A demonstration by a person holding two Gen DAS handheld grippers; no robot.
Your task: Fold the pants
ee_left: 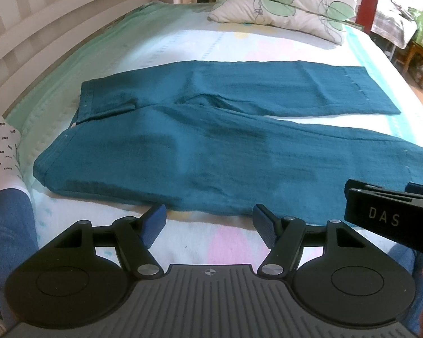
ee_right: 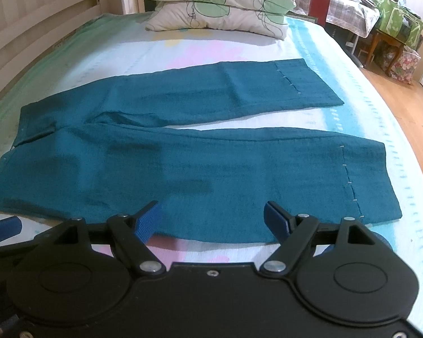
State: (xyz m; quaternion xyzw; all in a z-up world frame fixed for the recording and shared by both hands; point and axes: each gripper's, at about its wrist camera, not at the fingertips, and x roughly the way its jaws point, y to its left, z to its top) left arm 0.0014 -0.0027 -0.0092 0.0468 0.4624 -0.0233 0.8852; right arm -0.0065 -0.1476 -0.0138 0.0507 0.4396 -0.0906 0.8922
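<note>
Teal pants (ee_left: 211,146) lie flat across the bed (ee_left: 225,248), waistband toward the headboard-side rail (ee_left: 42,36), legs spread apart. The left hand-held gripper (ee_left: 208,222) hangs wide apart at the bed's near edge, beside the right hand-held gripper (ee_left: 386,214).

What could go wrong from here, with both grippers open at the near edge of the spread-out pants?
1. The left gripper and right gripper stand close together along the near leg; a lift from there may leave the waistband and hem sagging.
2. The fabric lies flat on the bed sheet, so a pinch might catch the sheet too.
3. The far leg angles away, so folding one leg over could misalign the hems.
</note>
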